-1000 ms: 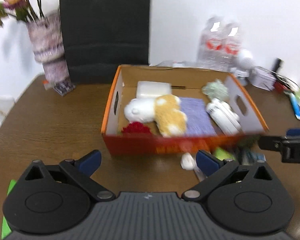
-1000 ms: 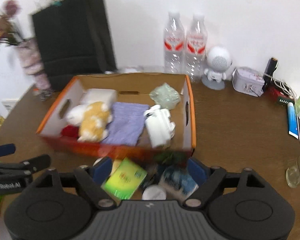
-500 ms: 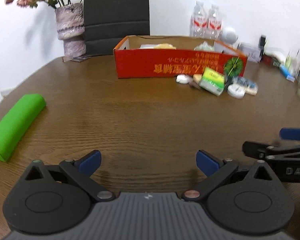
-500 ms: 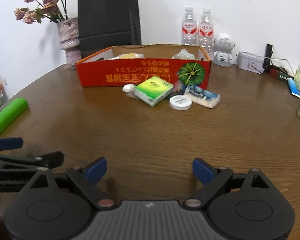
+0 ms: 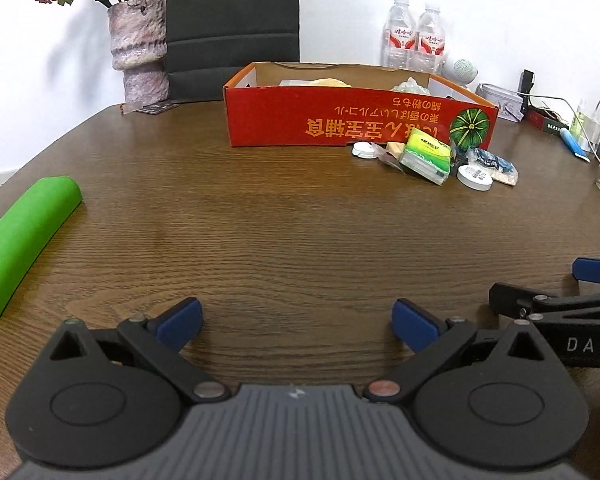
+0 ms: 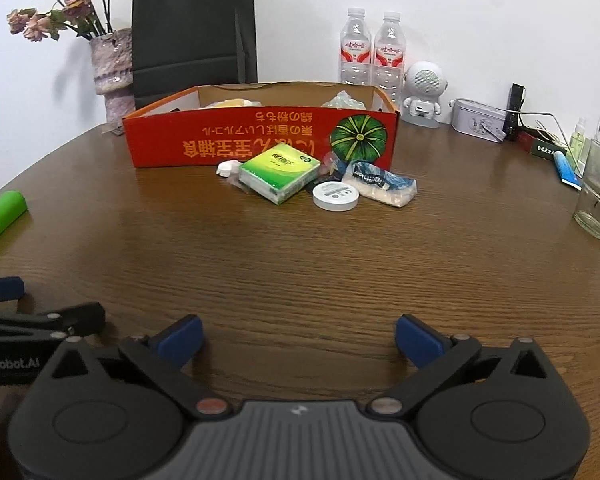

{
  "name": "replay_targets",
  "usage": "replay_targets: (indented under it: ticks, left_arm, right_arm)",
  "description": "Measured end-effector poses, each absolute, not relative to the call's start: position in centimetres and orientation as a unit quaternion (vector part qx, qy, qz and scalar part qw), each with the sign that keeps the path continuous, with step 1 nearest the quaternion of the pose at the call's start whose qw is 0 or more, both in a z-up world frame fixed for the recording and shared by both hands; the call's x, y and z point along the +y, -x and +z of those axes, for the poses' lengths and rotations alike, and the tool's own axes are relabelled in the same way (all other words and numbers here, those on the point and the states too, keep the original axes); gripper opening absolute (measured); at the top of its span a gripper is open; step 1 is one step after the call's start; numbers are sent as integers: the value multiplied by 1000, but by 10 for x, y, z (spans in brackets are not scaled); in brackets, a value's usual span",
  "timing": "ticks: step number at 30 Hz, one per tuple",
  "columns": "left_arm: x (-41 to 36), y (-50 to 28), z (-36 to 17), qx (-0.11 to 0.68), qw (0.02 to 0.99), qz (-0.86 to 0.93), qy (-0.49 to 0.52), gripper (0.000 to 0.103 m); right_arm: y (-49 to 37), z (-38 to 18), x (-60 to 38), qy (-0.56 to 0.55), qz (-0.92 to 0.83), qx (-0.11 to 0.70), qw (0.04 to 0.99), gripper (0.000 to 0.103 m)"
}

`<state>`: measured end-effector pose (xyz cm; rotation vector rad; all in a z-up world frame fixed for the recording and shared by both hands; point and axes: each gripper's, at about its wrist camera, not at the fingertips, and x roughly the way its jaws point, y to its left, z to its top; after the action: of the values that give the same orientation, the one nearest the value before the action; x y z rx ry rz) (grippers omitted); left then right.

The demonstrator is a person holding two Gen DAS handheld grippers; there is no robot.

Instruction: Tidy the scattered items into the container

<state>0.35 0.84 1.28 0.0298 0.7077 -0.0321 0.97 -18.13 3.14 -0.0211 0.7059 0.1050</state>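
Observation:
The red-orange cardboard box (image 5: 340, 120) (image 6: 240, 140) stands far across the brown table, with soft items inside showing over its rim. In front of it lie a green tissue pack (image 5: 426, 156) (image 6: 278, 170), a white round tin (image 5: 475, 177) (image 6: 336, 196), a blue-and-white packet (image 5: 492, 164) (image 6: 380, 182) and a small white cap (image 5: 363, 149) (image 6: 225, 168). My left gripper (image 5: 298, 324) hangs open low over bare table, well short of them. My right gripper (image 6: 298, 338) sits beside it on the right; its jaws are opening, with nothing between them.
A green foam roll (image 5: 20, 236) lies at the table's left edge. Behind the box stand a vase (image 5: 140, 48), a black bag (image 5: 232, 20) and two water bottles (image 6: 372, 52). A white speaker (image 6: 424, 92), a metal tin (image 6: 476, 120) and a glass (image 6: 596, 200) crowd the right side.
Both grippers have pulled back and sunk from right above the box to low over the near table. Since half a second ago they have hardly moved; the right jaws stand slightly wider.

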Motion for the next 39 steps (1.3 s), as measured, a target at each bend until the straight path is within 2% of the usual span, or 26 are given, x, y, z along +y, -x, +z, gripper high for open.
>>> replay_targets:
  ticks: [32,34,35,36,39]
  left_arm:
    - [10,-5,13,345,939,-14,-10,103]
    - [10,-13,18,337,941,-13,-1,103]
    - [8,-20,25,332,943,-21,-2,103]
    - [4,-29,33,324,945,-34,-7,103]
    - [-21,-66,56,289,950,-113,-34,103]
  right_arm:
    - [-9,32,-183,11,54,345,937,103]
    - [-15,36,-185,26,73,353,932,96]
    - [-18,42,-189,35,78,353,932,82]
    - [-22,52,-196,35,72,342,936,78]
    - [-39,82,-229,0,39,295,955,78]
